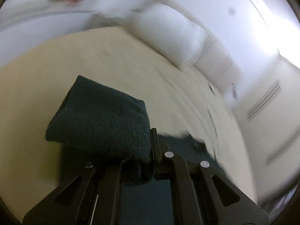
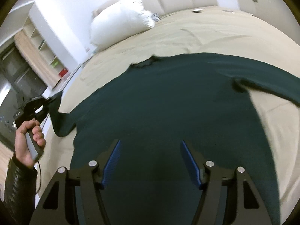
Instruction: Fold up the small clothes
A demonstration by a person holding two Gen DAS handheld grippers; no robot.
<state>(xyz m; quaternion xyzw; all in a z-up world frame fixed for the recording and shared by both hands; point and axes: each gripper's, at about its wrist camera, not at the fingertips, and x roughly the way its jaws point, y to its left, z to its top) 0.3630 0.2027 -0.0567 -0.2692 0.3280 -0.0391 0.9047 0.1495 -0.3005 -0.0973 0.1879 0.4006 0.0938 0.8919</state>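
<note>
Clearly the left gripper (image 2: 46, 101) pinches the sleeve cuff (image 1: 101, 120) of the dark green knit sweater (image 2: 168, 112), spread across centre frame; its body lies rightward, under the gaping, empty right gripper (image 2: 150, 161).

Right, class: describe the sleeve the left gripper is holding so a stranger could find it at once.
Start at the beige bed with a white pillow. A dark green sweater lies spread across it. The sleeve is the one lifted off the bed, pinched in the left gripper; the other sleeve lies flat.
</note>
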